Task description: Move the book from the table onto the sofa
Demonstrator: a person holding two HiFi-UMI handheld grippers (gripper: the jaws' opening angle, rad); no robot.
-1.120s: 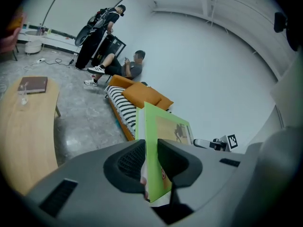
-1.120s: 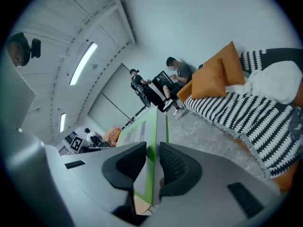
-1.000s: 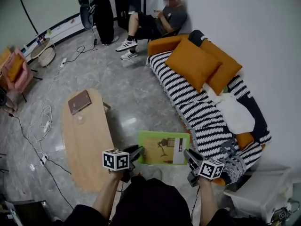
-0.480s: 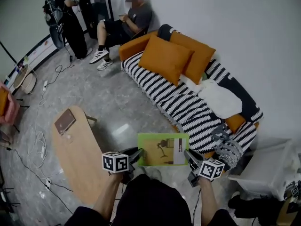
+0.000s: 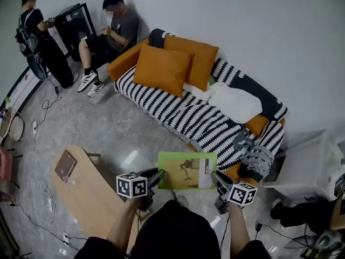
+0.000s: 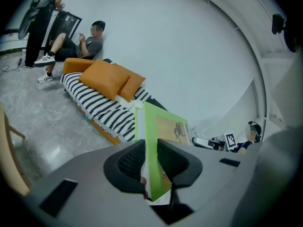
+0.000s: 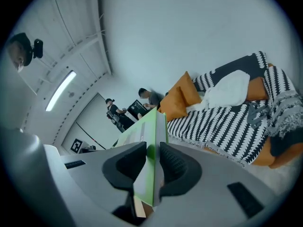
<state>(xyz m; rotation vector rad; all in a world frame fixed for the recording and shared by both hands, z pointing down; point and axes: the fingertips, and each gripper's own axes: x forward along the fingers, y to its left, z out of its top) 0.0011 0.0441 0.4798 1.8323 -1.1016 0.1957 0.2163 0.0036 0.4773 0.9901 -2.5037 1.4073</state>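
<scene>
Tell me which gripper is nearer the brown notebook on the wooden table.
Left. The left gripper is right of the notebook; the right gripper is farther right, beyond the green book both clamp.

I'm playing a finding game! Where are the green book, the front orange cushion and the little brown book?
green book [image 5: 186, 171]: head view, middle of its cover.
front orange cushion [image 5: 161, 69]: head view, centre of its face.
little brown book [image 5: 66, 165]: head view, middle of its cover.

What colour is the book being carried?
The book is bright green with a tan picture panel on its cover; the head view shows it best.
</scene>
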